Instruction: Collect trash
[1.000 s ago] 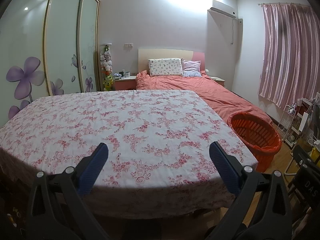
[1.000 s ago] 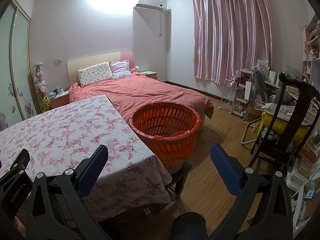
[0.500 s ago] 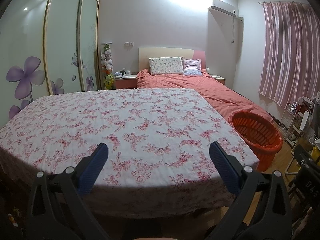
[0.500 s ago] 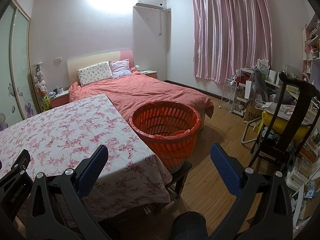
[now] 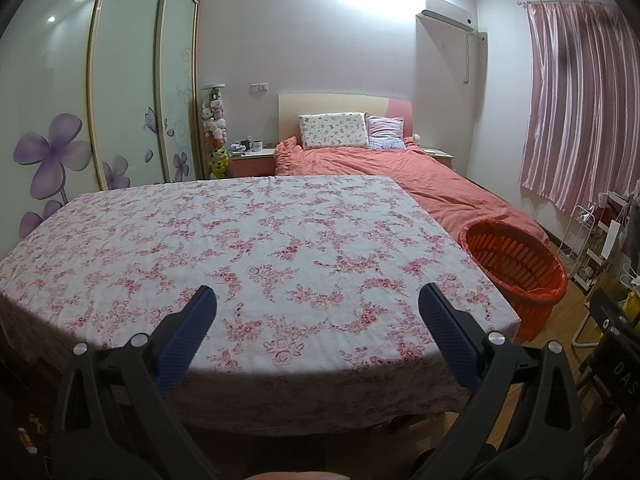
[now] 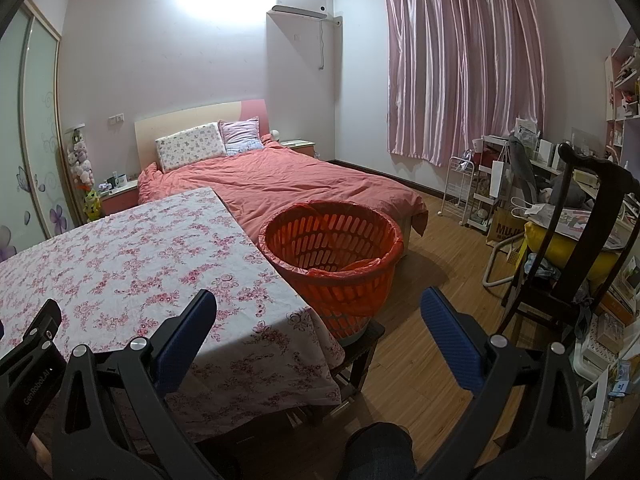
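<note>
Right, left gripper (image 5: 318,312): blue-padded jaws spread wide, nothing between them, hovering over the near edge of the table.
Right gripper (image 6: 320,314): jaws wide too, empty, at the table's corner.
Table: white cloth with pink flowers (image 5: 248,248), bare on top.
Basket: round orange plastic laundry basket (image 6: 336,248) with an orange liner, just beside the table's right edge, on a dark stool.
Trash: none I can spot.

Black tongs (image 5: 318,322), ribbed blue pads (image 5: 185,340)
</note>
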The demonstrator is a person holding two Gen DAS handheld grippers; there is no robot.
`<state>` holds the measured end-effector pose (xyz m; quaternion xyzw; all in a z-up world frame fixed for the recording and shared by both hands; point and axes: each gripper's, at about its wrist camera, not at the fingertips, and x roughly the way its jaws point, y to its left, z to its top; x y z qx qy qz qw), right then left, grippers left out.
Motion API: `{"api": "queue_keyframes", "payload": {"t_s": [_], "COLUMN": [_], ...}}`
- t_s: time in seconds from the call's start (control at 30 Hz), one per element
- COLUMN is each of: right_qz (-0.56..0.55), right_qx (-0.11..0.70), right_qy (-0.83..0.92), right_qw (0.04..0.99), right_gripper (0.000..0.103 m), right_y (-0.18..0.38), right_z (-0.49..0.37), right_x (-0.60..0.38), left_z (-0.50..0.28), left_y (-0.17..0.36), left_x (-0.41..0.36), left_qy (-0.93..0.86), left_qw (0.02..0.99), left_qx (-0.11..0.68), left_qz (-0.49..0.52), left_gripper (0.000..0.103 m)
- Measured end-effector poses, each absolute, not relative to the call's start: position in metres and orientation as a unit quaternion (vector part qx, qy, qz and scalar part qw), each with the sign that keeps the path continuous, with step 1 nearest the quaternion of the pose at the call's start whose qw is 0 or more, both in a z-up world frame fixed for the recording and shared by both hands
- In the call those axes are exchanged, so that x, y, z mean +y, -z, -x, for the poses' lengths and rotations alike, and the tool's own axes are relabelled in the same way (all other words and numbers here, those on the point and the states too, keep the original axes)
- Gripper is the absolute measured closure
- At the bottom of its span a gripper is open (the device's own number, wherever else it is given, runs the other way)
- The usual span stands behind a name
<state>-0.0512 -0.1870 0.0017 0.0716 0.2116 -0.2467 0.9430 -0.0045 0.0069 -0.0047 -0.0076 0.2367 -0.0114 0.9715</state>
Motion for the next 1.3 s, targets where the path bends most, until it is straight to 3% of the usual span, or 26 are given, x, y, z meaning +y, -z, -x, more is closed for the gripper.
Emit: {"api": "queue_keyframes", "payload": {"t_s": [1.3], "right_qz": [-0.072], "right_qx": [0.212], "right_qy": [0.247], "right_qw": [0.943], "right_gripper": [0.002], "right_y": [-0.0029], "right_z": [0.0506], "right_x": [-0.1877], "left_z": [0.005], "left_y": [0.0049], "left_x": [0.0097], "left_qy": [0.009], "left_qw": [0.971], "left_qx": [0.238], "left_qz": [0.006], "left_gripper": [0.004]}}
